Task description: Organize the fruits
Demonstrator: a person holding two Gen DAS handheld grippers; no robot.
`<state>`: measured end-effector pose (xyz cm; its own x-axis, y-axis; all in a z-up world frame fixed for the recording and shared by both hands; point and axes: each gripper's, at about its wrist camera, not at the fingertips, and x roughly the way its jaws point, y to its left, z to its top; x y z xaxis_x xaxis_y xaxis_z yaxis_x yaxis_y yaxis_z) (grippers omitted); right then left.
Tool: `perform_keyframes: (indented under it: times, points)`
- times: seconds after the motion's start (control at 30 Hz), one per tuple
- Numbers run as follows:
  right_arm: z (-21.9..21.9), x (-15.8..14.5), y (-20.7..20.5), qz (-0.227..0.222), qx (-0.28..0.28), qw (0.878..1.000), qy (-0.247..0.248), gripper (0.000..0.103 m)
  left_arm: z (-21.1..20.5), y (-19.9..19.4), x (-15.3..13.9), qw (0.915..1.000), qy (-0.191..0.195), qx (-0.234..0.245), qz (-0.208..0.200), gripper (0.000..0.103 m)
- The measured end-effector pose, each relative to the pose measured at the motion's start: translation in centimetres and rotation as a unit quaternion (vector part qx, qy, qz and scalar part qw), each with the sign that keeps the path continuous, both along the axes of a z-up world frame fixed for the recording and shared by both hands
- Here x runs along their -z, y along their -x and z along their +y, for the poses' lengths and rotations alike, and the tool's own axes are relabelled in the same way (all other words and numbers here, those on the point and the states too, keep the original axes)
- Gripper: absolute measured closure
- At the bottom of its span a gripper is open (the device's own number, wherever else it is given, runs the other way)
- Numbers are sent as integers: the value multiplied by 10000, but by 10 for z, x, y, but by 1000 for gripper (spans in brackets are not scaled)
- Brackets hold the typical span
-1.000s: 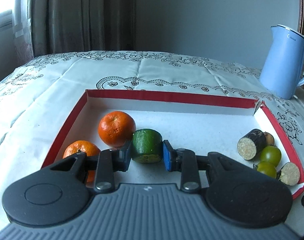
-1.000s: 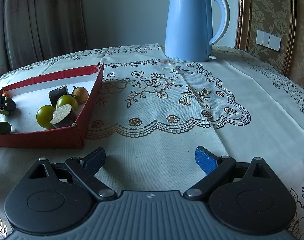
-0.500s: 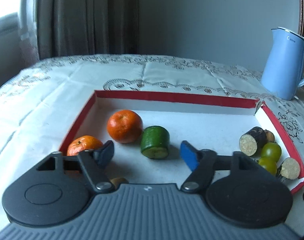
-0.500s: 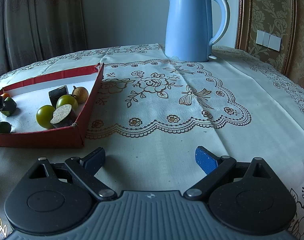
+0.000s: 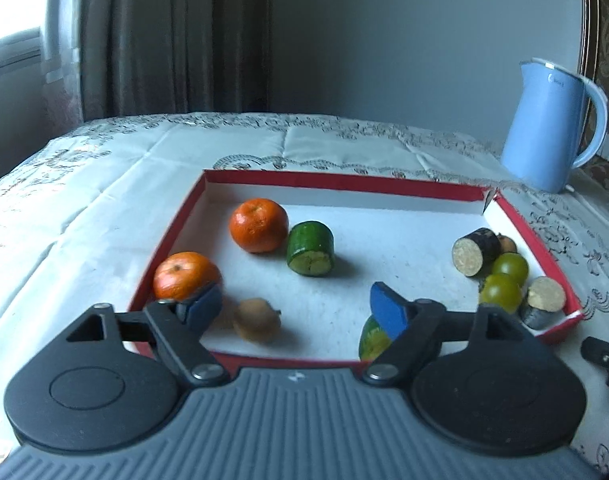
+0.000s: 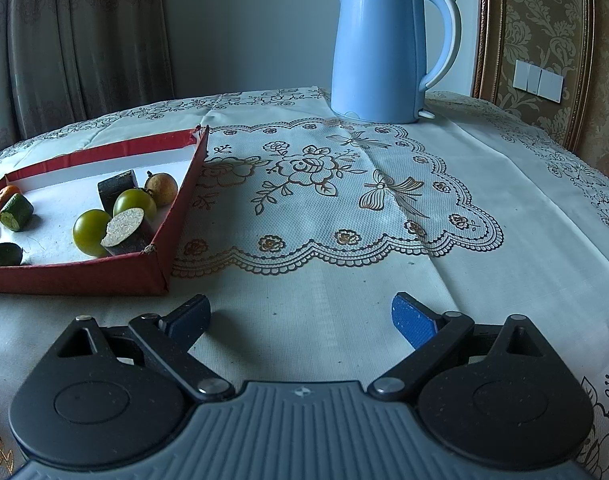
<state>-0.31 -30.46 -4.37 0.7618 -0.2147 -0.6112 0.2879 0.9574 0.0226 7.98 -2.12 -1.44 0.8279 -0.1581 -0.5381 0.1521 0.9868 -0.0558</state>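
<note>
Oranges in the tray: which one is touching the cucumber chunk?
The far orange, deeper in the tray, against the cucumber chunk. The near orange sits apart by the left wall.

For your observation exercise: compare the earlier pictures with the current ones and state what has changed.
The left tongs let go of the green cucumber piece, are opening and have drawn back; it now lies beside the orange in the red tray. The right tongs, kettle and other fruit stayed put.

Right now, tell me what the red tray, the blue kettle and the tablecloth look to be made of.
Red tray: probably cardboard, matte; thin folded walls, torn corner, white inside.
Blue kettle: likely plastic shell, smooth satin; soft highlights, moulded handle.
Tablecloth: woven fabric; visible weave, fold creases, gold floral pattern, printed or embroidered, can't tell.
</note>
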Motion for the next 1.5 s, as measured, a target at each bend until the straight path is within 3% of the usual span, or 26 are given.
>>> perform_keyframes:
  times: [0.13,0.17,0.3,0.43,0.6,0.9,1.5]
  points:
    - [4,-4,14,-192,211,9996,-2,5,8,29,-12,9997,-61,-81,-228,12]
    - [8,-6,20,-274,125,9995,-71,5,10,36,-15,9995,-31,-91,-300,6]
    - [41,-13,31,-353,-233,9991,55,5,18,64,-24,9984,73,-234,-508,0]
    - [73,-22,32,-456,-473,9971,388,2,18,82,-25,9975,-114,-382,-580,0]
    - [103,-27,27,-503,-553,9953,615,2,22,87,-21,9981,11,-563,-244,0]
    - [124,-35,17,-536,-110,9959,717,2,29,94,-20,9954,-225,-886,-270,0]
    - [138,-33,3,-489,25,9955,807,2,22,94,-18,9979,-309,-563,-119,0]
